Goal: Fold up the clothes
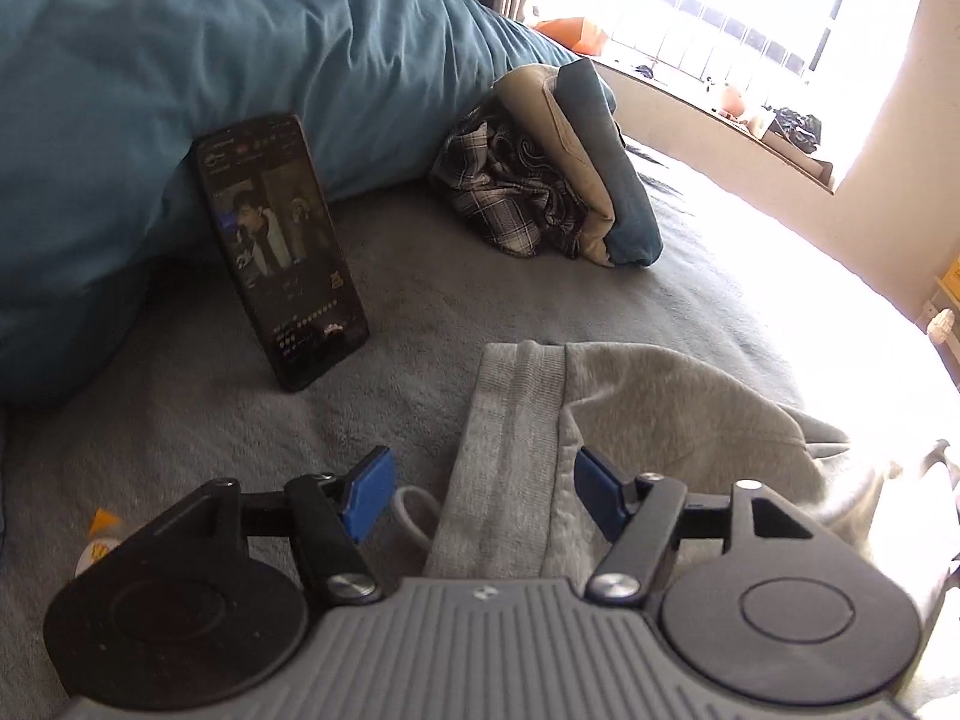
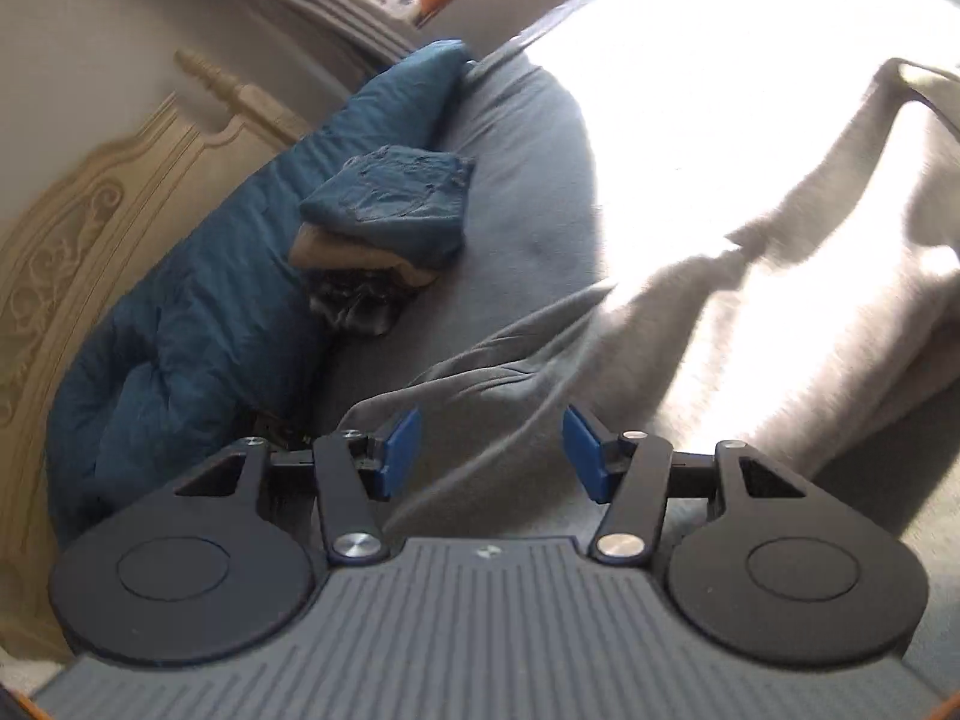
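The light grey fleece sweatshirt (image 1: 630, 420) lies rumpled on the dark grey bed blanket (image 1: 180, 420), its ribbed hem band toward the black phone (image 1: 279, 246) propped against the teal duvet (image 1: 180, 60); part of the cloth is washed out by sunlight. The left tongs (image 1: 483, 492) stand apart above the hem, blue pads clear of the cloth and holding nothing. The right tongs (image 2: 492, 450) likewise stand apart and empty over a creased fold of the same garment, with a folded stack of clothes (image 2: 384, 222) beyond.
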